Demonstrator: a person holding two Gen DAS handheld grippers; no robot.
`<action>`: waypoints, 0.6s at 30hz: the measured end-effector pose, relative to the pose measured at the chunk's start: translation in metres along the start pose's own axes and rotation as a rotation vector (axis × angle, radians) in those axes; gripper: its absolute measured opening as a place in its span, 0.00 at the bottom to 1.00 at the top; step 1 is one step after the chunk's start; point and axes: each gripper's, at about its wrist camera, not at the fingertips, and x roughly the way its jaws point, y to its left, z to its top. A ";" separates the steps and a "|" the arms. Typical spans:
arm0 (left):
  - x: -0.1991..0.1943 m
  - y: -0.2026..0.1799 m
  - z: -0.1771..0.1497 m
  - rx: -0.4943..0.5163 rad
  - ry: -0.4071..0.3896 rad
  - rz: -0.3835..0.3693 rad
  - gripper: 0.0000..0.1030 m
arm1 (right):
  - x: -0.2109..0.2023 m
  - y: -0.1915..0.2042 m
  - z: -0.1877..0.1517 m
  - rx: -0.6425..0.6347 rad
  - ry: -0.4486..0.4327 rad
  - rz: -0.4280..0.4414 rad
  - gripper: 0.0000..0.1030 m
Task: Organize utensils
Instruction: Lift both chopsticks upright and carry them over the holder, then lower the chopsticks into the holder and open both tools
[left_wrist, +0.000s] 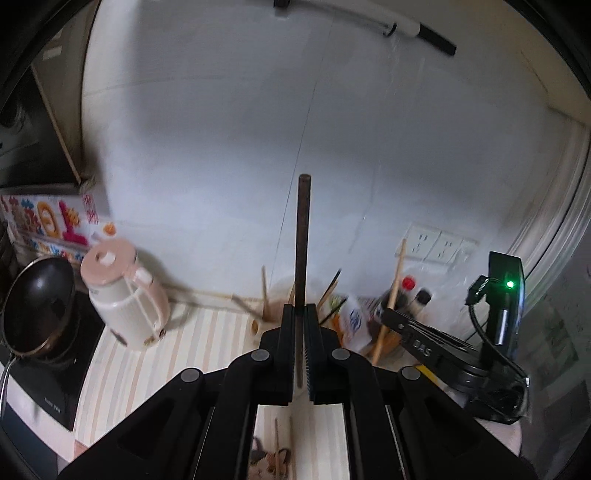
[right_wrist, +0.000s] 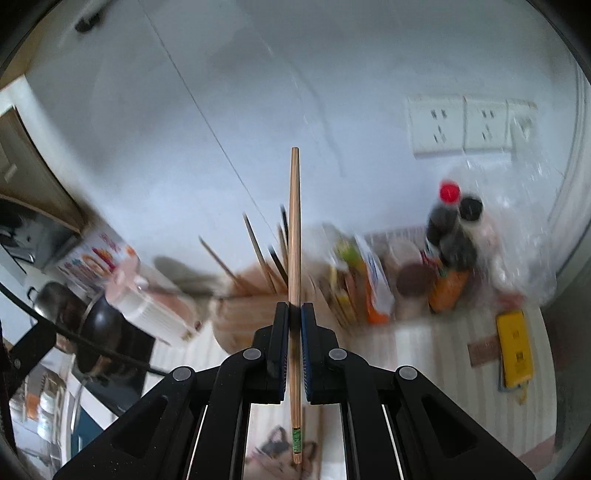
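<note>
Left tool (left_wrist: 300, 314) clamped on a dark brown chopstick (left_wrist: 303, 236), held upright between the pads and rising well above the fingertips against the white wall. Right tool (right_wrist: 294, 312) closed on a light bamboo chopstick (right_wrist: 294, 229), also upright, with a green band near its lower end below the pads. Behind both, on the striped counter (left_wrist: 207, 332), a holder (right_wrist: 251, 295) crowded with more chopsticks leaning outward (blurred, so the count cannot be told). Left of the holder, a pink and white kettle (left_wrist: 123, 295); further left, a black pan (left_wrist: 38, 302) on a dark cooktop. Right of the holder, packets and dark bottles, one with a red cap (right_wrist: 449, 192), grouped near the wall under the white sockets (right_wrist: 461, 125). Lying flat on the counter at the far right, a yellow device (right_wrist: 514, 354). In the left wrist view, the right tool's body at the right edge, showing a green light (left_wrist: 510, 284).
</note>
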 end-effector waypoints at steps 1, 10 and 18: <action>0.002 -0.001 0.007 0.001 -0.009 -0.001 0.02 | -0.001 0.003 0.008 0.000 -0.018 0.005 0.06; 0.050 0.008 0.047 0.000 0.021 0.012 0.02 | 0.028 0.022 0.063 0.017 -0.131 0.025 0.06; 0.096 0.019 0.051 -0.013 0.087 0.020 0.02 | 0.084 0.028 0.079 0.016 -0.146 0.009 0.06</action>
